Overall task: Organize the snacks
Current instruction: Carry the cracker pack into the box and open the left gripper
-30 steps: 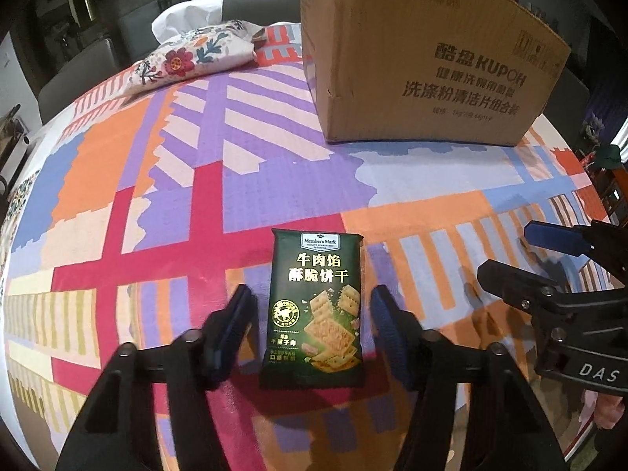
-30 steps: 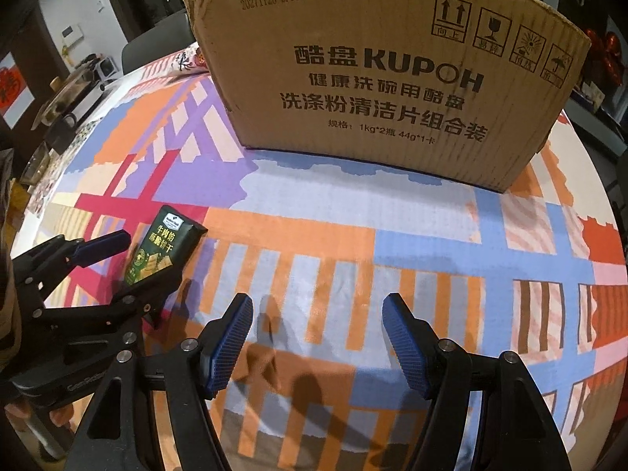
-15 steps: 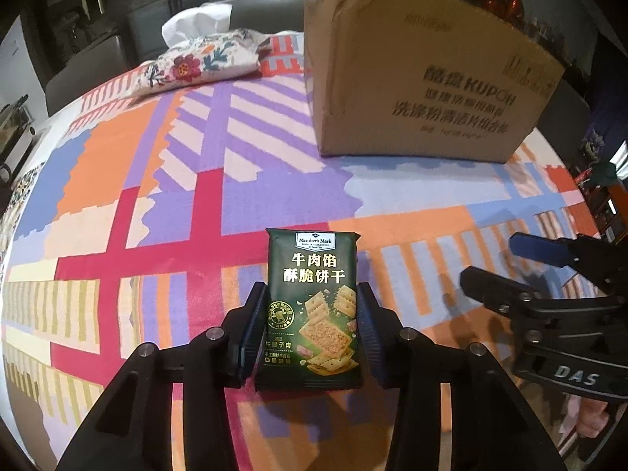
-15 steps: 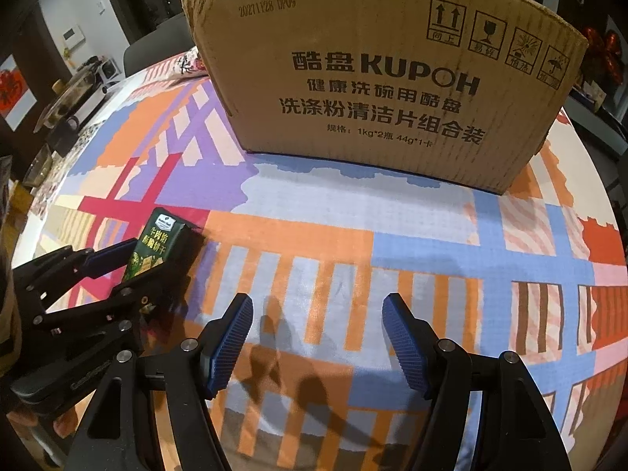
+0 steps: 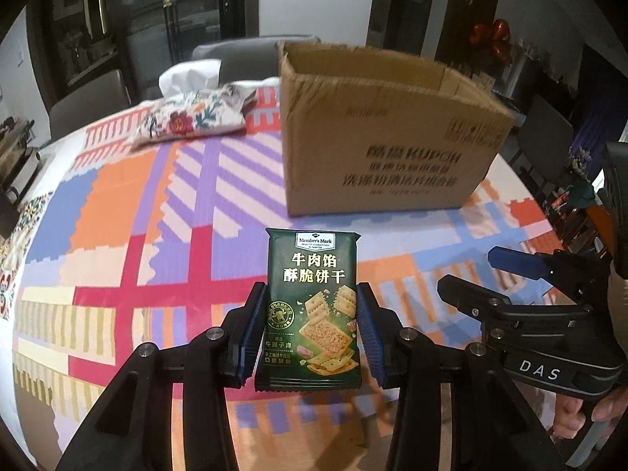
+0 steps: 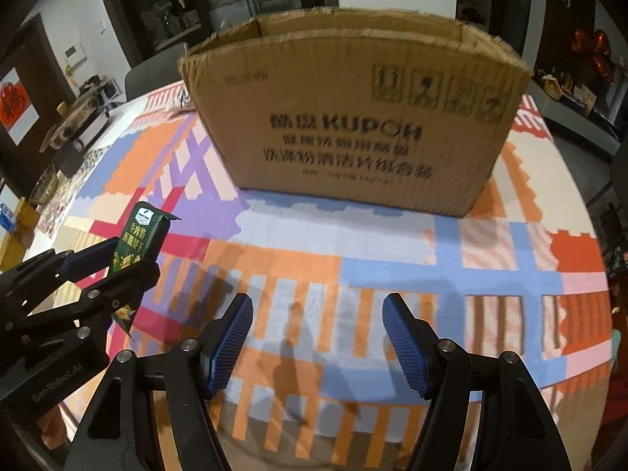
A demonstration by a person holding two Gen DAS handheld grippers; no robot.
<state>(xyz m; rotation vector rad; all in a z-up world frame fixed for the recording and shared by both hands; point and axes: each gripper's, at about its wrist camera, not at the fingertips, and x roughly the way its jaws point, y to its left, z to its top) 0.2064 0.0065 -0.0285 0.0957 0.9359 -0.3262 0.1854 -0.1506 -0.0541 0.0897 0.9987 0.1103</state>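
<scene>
My left gripper (image 5: 312, 327) is shut on a dark green cracker packet (image 5: 312, 302) and holds it lifted above the table, its long side pointing away from me. The packet also shows in the right wrist view (image 6: 139, 243) at the left, held between the left gripper's fingers (image 6: 90, 263). An open brown cardboard box (image 5: 392, 137) stands beyond the packet, to the right; in the right wrist view the box (image 6: 353, 125) is straight ahead. My right gripper (image 6: 316, 343) is open and empty above the tablecloth, and shows at the right of the left wrist view (image 5: 498, 274).
A round table with a colourful striped tablecloth (image 5: 129, 204) carries everything. A floral cushion (image 5: 188, 117) with white tissue lies at the back left. Grey chairs (image 5: 90, 98) stand behind the table. A side counter with dishes (image 6: 70, 125) is far left.
My left gripper closed on the green packet and lifted it off the tablecloth. Both grippers rose, so the box's open top has come into view. The right gripper stayed open.
</scene>
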